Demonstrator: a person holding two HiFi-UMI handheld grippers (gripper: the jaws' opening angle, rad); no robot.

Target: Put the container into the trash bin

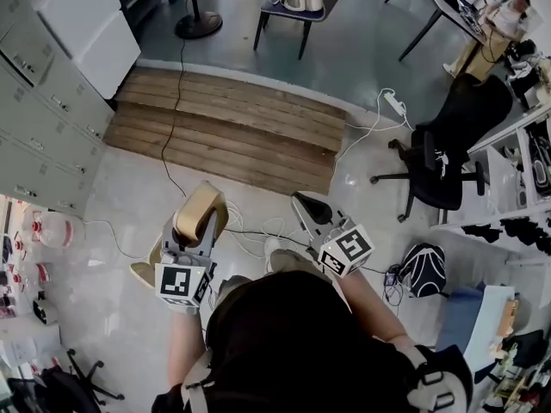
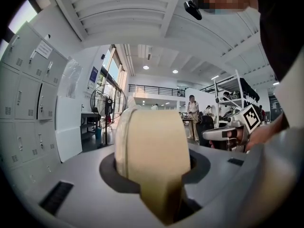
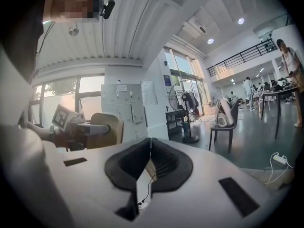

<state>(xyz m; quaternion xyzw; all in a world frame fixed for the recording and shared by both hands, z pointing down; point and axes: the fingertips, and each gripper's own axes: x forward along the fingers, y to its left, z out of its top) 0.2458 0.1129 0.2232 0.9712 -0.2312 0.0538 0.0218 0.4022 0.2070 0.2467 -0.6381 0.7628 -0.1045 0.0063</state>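
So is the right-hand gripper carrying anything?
No, the right gripper has its jaws closed together with nothing between them.

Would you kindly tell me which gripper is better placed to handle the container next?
Left. The left gripper is shut on the beige container, while the right gripper has its jaws together on nothing.

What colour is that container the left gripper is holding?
Pale tan; the container shows best in the left gripper view.

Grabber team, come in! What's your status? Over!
Left gripper shut on tan container. Right gripper shut, empty. No trash bin in sight. Loose cable on floor ahead.
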